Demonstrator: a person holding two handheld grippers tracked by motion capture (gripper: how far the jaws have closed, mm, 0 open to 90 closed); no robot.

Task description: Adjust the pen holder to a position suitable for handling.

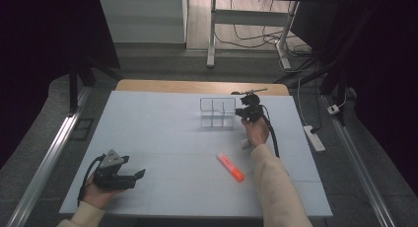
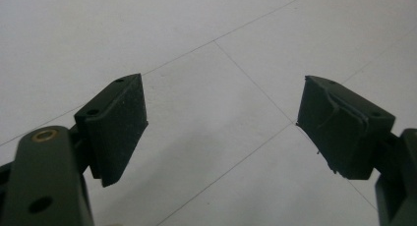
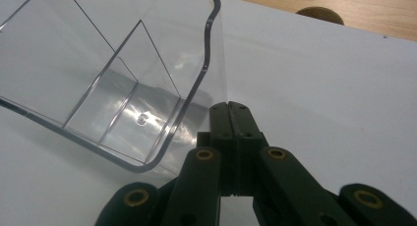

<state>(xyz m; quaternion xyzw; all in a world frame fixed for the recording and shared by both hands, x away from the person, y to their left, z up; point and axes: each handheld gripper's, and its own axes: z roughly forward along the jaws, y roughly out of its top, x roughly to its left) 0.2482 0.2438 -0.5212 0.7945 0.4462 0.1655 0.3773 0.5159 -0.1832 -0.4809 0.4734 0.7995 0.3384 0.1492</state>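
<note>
right tool (image 3: 229, 108) closed against clear organizer (image 3: 123, 83) wall.

Clear plastic organizer (image 1: 217, 112) with inner dividers, empty, upright on the far middle of the white tabletop (image 1: 162, 138). Rounded corner wall (image 3: 209, 64) just at the pressed-together jaws of the right gripper (image 3: 230, 110); whether clamped on it or only touching, not clear.
</note>
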